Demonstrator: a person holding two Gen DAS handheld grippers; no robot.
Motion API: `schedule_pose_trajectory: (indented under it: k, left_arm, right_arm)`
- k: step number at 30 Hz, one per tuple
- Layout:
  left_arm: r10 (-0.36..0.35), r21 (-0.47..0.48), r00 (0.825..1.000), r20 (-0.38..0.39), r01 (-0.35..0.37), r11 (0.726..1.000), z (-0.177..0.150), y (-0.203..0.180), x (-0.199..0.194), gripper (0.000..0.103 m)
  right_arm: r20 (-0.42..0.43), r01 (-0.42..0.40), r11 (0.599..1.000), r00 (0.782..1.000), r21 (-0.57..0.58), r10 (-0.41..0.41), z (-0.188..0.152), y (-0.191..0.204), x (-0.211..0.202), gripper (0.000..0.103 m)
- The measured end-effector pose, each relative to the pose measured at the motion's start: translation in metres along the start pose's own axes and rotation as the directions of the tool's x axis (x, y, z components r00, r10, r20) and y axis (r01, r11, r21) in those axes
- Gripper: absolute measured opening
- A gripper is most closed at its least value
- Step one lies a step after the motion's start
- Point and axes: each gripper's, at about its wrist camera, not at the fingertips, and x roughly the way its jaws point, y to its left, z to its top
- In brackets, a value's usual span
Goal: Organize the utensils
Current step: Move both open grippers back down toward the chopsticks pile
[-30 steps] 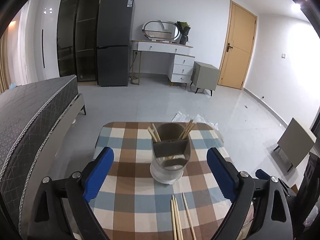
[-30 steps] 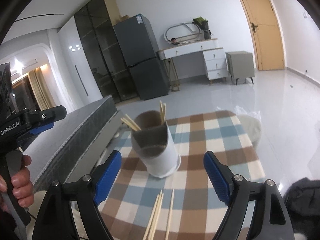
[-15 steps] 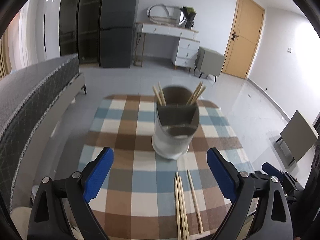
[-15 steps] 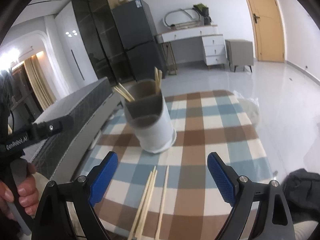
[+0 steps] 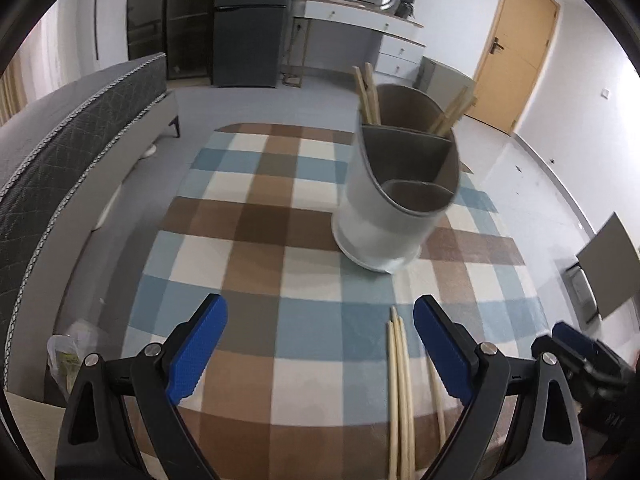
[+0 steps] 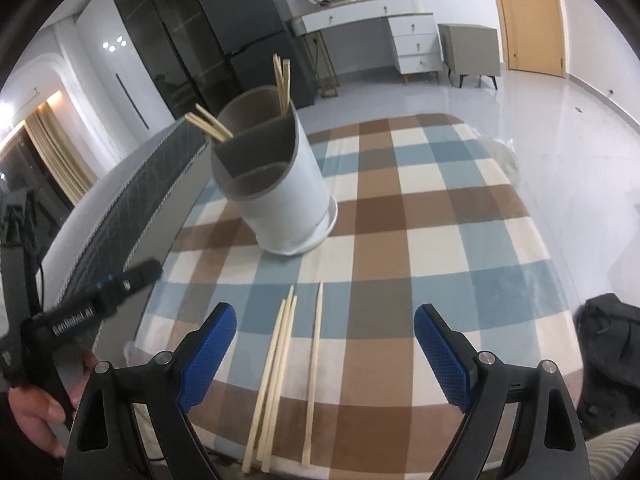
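Chopsticks [image 6: 276, 380] first: four loose ones lying on the checked tablecloth [image 5: 260, 220] at its near edge, three bunched together and one a little apart. Already sorted: two pairs standing in the rear compartment of the white holder [image 6: 280, 200], which sits upright further back on the cloth.

Lower now than a second ago, both tools, and tipped more steeply toward the table. Fills much more of both views, the cloth; sits closer under the blue pads, the loose bundle. Reads as the approach to a pickup and not yet a grasp.

Left gripper [image 5: 320, 320]: released, jaws spread wide, nothing between them but bare cloth, with the chopsticks just inside its right finger and one partly hidden behind it. Right gripper [image 6: 324, 320]: likewise spread wide and empty, touching nothing, but with all four sticks lying in the gap ahead of the pads. Looks the better placed of the two for the next grab.

From the left wrist only: the three stepped compartments of the holder seen from above, the front two apparently empty; a plastic bag [image 5: 68, 356] on the floor by the table; a blurred tip of the right tool at the far right.

From the right wrist only: all four loose sticks unobstructed along their full length; the left tool from the side, with a hand [image 6: 36, 412] wrapped round its grip; a dark bag [image 6: 608, 360] on the floor to the right.
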Motion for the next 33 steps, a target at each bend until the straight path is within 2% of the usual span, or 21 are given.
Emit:
schedule_pose_trajectory:
  k: [2, 4, 6, 9, 13, 15, 17, 20, 21, 24, 27, 29, 31, 33]
  left_arm:
    - [-0.009, -0.013, 1.000, -0.015, 0.009, 1.000, 0.002, 0.000, 0.003, 0.091]
    - [-0.002, -0.007, 1.000, -0.015, 0.002, 1.000, 0.004, -0.001, 0.005, 0.091]
    - [0.019, 0.015, 1.000, -0.004, -0.019, 1.000, 0.007, -0.004, 0.009, 0.091]
    - [0.023, -0.001, 1.000, -0.019, -0.024, 1.000, 0.011, 0.002, 0.016, 0.091]
    - [0.030, -0.062, 0.998, -0.051, -0.033, 0.998, 0.017, 0.015, 0.021, 0.091]
    - [0.058, -0.059, 0.997, -0.052, -0.061, 0.996, 0.018, 0.019, 0.023, 0.091]
    - [0.095, -0.054, 0.994, -0.062, -0.098, 0.994, 0.019, 0.025, 0.026, 0.091]
    - [0.080, -0.127, 0.993, -0.085, -0.090, 0.988, 0.023, 0.041, 0.029, 0.091]
    - [0.078, -0.148, 0.993, -0.094, -0.091, 0.985, 0.024, 0.045, 0.030, 0.091]
    - [0.053, -0.193, 0.993, -0.108, -0.073, 0.978, 0.026, 0.051, 0.031, 0.091]
    - [0.044, -0.198, 0.993, -0.107, -0.065, 0.978, 0.028, 0.050, 0.030, 0.091]
    - [0.034, -0.202, 0.993, -0.109, -0.056, 0.978, 0.029, 0.050, 0.030, 0.091]
    - [0.030, -0.205, 0.993, -0.118, -0.053, 0.977, 0.030, 0.052, 0.030, 0.091]
    - [0.029, -0.220, 0.991, -0.127, -0.057, 0.974, 0.029, 0.056, 0.032, 0.091]
  right_arm:
    - [-0.027, -0.008, 1.000, 1.000, 0.003, 0.008, -0.001, 0.002, 0.009, 0.090]
    - [-0.055, -0.018, 1.000, 0.998, 0.001, 0.018, -0.002, 0.004, 0.018, 0.079]
    - [-0.081, -0.005, 1.000, 0.997, -0.020, 0.003, -0.002, 0.008, 0.026, 0.073]
    - [-0.084, 0.075, 0.994, 0.993, -0.084, -0.082, -0.002, 0.014, 0.036, 0.072]
    - [-0.136, 0.071, 0.994, 0.987, -0.083, -0.082, 0.002, 0.012, 0.057, 0.070]
    - [-0.158, 0.097, 0.990, 0.981, -0.105, -0.112, 0.004, 0.012, 0.071, 0.070]
    - [-0.185, 0.113, 0.986, 0.973, -0.124, -0.135, 0.005, 0.012, 0.085, 0.064]
    - [-0.251, 0.128, 0.978, 0.953, -0.165, -0.167, 0.006, 0.013, 0.109, 0.053]
    - [-0.268, 0.131, 0.975, 0.947, -0.181, -0.177, 0.008, 0.014, 0.116, 0.047]
    - [-0.303, 0.111, 0.968, 0.936, -0.226, -0.179, 0.009, 0.023, 0.128, 0.046]
    - [-0.336, 0.107, 0.944, 0.917, -0.312, -0.214, 0.006, 0.035, 0.139, 0.042]
    - [-0.323, 0.115, 0.925, 0.916, -0.363, -0.240, 0.007, 0.042, 0.141, 0.037]
    - [-0.333, 0.104, 0.922, 0.913, -0.372, -0.237, 0.008, 0.045, 0.143, 0.026]
    - [-0.338, 0.096, 0.918, 0.911, -0.384, -0.237, 0.008, 0.048, 0.145, 0.021]
